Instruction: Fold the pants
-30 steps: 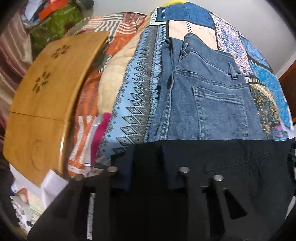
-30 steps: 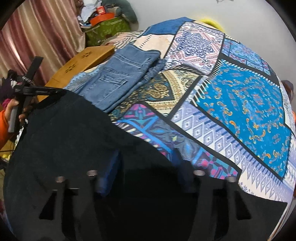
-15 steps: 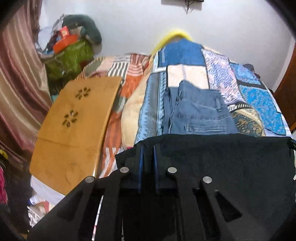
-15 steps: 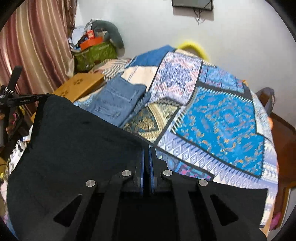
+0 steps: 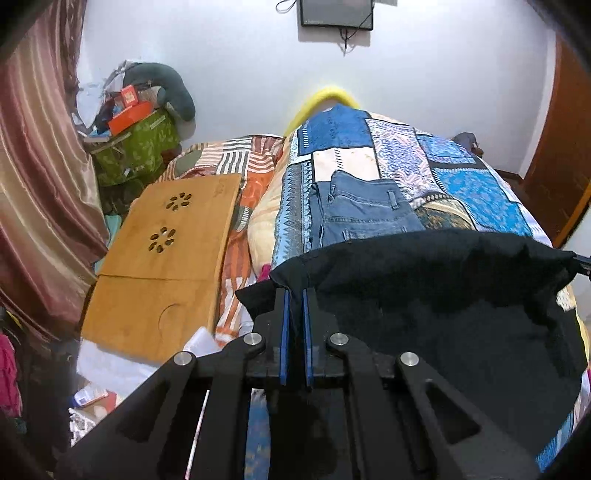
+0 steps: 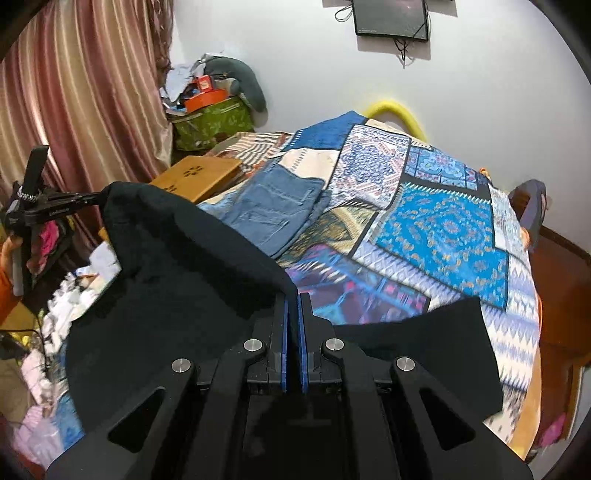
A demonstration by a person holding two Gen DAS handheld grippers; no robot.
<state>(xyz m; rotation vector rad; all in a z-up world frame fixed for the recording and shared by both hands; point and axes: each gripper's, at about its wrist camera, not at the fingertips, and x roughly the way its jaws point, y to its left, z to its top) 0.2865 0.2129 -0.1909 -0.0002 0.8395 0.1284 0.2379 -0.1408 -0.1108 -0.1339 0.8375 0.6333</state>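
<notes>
Black pants hang stretched between my two grippers, lifted above the near end of the bed. My left gripper is shut on one top corner of the pants. My right gripper is shut on the other corner, with the black cloth sagging to its left towards the left gripper. A flap of the pants hangs at the right. The lower part of the pants is hidden below both views.
Folded blue jeans lie on the patchwork bedspread, also in the right wrist view. A wooden lap table lies left of the bed. Curtain, cluttered green box, wall screen and a wooden door surround the bed.
Both grippers closed from open onto the pants' top edge and lifted it. The views tilted up, so the wall and the far end of the bed now show.
</notes>
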